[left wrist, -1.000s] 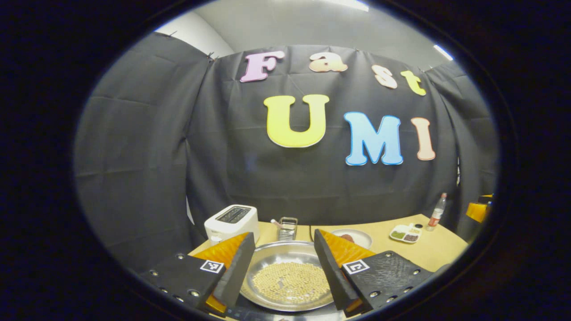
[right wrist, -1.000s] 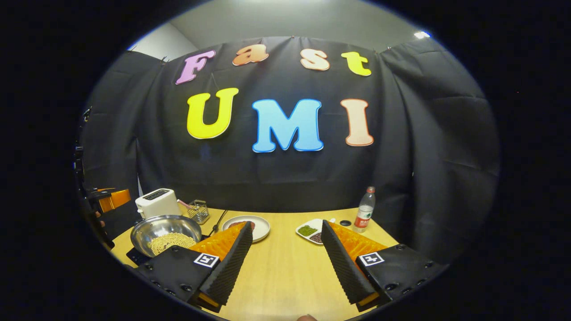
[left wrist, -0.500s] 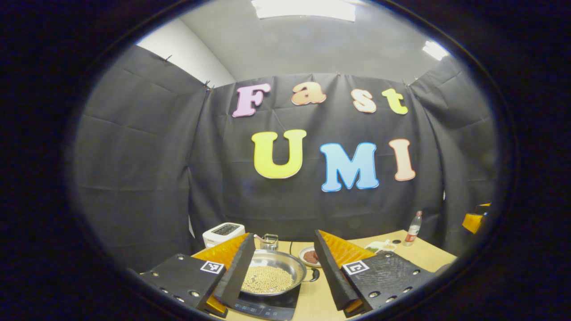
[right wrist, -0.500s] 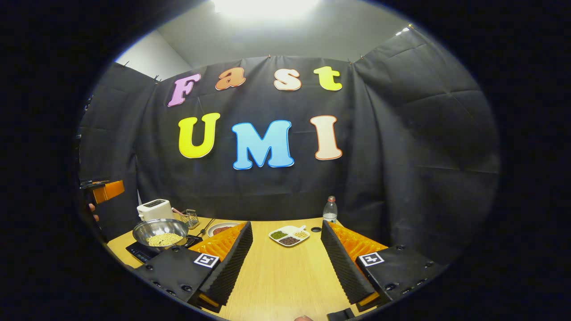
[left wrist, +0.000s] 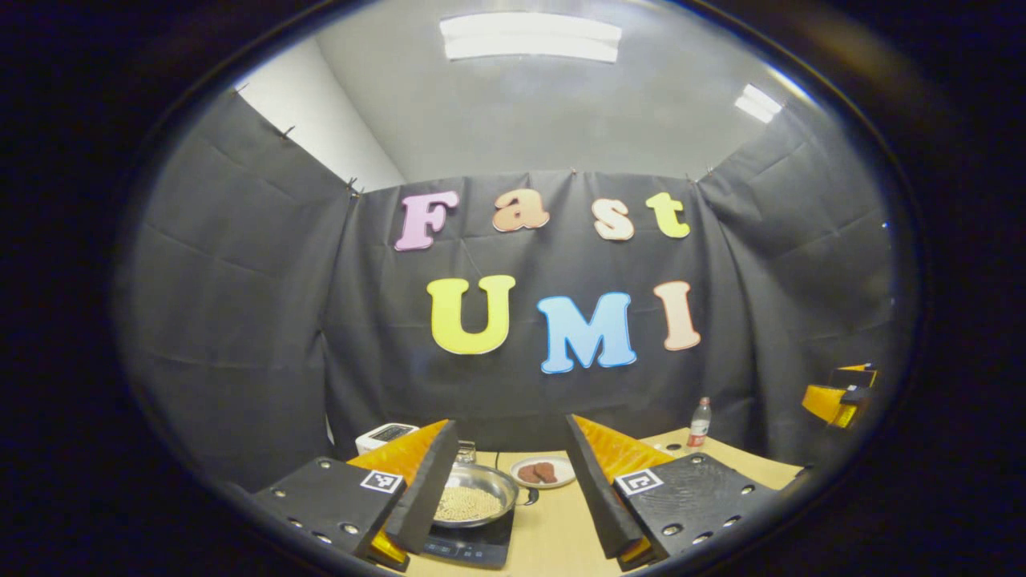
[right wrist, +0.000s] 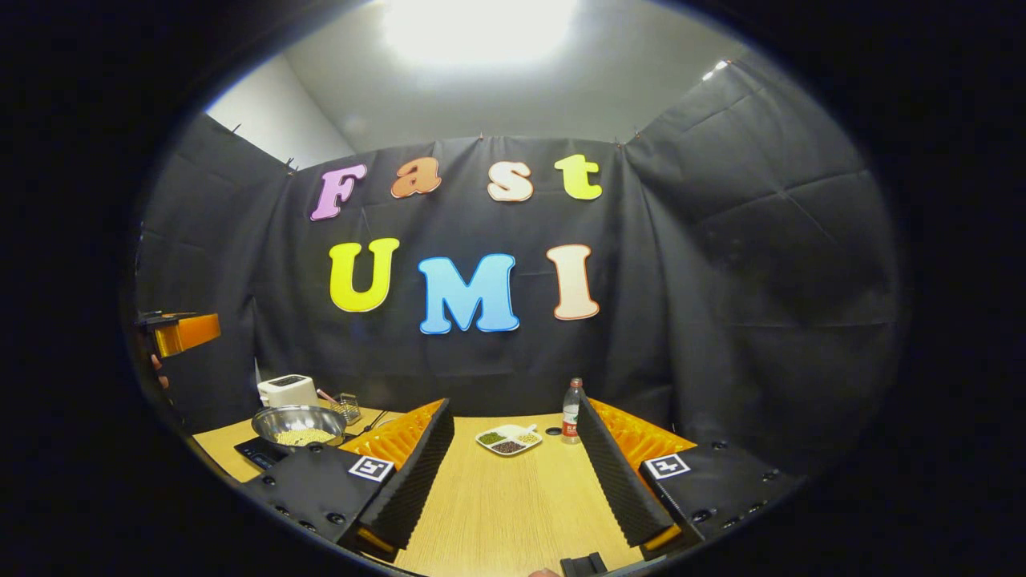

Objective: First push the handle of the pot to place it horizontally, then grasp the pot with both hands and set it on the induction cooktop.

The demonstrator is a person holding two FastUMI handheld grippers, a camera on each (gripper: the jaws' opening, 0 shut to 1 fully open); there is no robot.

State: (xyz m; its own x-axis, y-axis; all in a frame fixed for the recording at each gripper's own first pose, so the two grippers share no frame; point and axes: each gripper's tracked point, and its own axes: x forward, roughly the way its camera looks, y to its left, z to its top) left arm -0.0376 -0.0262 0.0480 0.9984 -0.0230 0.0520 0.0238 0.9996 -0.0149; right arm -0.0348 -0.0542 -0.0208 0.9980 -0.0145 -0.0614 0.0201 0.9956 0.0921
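the pot (left wrist: pixel 474 498), with pale beans in it, sits on the cooktop (left wrist: pixel 469 545) at the left end of the table (right wrist: pixel 505 513), its short dark handle (left wrist: pixel 530 497) pointing sideways toward the plate (left wrist: pixel 543 472). our left gripper (left wrist: pixel 506 490) and right gripper (right wrist: pixel 513 473) both hang above the table with jaws spread wide and nothing between them, well apart from the pot. we judge both steps done, so the next move calls for little beyond keeping clear of the pot.
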